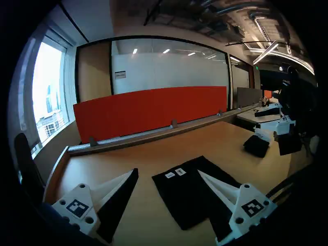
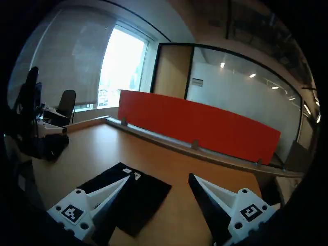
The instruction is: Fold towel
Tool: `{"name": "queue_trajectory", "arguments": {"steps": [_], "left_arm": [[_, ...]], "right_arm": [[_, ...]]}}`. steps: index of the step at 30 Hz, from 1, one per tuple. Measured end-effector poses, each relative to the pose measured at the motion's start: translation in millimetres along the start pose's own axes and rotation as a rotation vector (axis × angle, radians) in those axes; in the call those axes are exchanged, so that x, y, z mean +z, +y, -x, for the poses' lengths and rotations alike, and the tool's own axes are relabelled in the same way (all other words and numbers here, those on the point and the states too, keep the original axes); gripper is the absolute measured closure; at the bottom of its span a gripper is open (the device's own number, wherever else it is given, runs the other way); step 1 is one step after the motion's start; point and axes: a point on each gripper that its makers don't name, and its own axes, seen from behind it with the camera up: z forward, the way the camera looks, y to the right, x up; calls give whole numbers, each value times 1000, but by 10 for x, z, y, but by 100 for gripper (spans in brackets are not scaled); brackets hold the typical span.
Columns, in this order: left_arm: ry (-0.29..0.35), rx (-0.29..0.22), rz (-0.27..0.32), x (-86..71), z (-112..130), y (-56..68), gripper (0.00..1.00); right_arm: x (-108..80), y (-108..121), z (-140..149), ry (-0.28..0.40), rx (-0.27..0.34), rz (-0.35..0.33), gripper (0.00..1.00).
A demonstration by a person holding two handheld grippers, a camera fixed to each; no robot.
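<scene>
Towel (image 1: 184, 197) flat below left tongs (image 1: 167, 171) and right tongs (image 2: 159, 176), both wide open, empty

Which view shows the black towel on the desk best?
The left gripper view: the towel lies large and central, both white tags clear. In the right gripper view, one finger of the right gripper crosses the towel.

The wooden surface (image 1: 197, 143) ends at a rail (image 1: 156, 133) carrying an upright red partition (image 1: 151, 108). A glass wall (image 1: 168, 67) stands behind the partition, with a bright window (image 1: 49, 94) to one side. A black office chair (image 2: 65, 102) stands near the window.
</scene>
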Motion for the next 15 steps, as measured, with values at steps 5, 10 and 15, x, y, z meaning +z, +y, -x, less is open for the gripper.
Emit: {"name": "queue_trajectory", "arguments": {"steps": [5, 10, 15], "left_arm": [[-29, -2, 11, 88, 173, 40, 4], [-56, -10, 37, 193, 379, 110, 4], [-93, -3, 65, 291, 607, 171, 4]], "right_arm": [[71, -30, 227, -31, -10, -11, 0], [154, -116, 450, -63, -14, -39, 0], [253, -219, 662, -97, -14, -68, 0]]}}
